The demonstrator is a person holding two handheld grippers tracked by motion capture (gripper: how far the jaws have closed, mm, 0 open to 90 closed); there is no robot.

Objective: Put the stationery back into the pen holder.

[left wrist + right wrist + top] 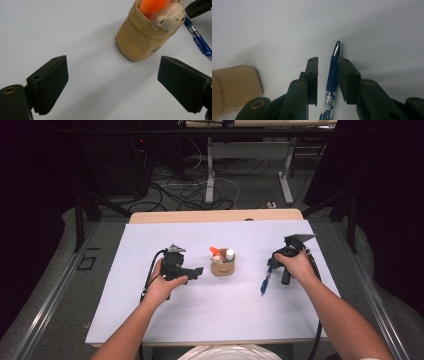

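Note:
A blue pen [263,284] lies on the white table [200,320], right of a tan cup [222,265] that holds an orange marker and other small items. In the right gripper view the pen [332,75] runs between the jaws of my right gripper [328,65]. One pad touches it and a thin gap shows at the other pad. My left gripper [197,271] rests on the table left of the cup. Its jaws [112,87] stand wide apart and hold nothing, and they face the cup [140,42].
The cup's side [234,87] shows at the lower left of the right gripper view. The pen [200,42] and the right gripper's tip [200,7] appear beyond the cup in the left gripper view. Past the table's far edge are desk legs and cables on the floor.

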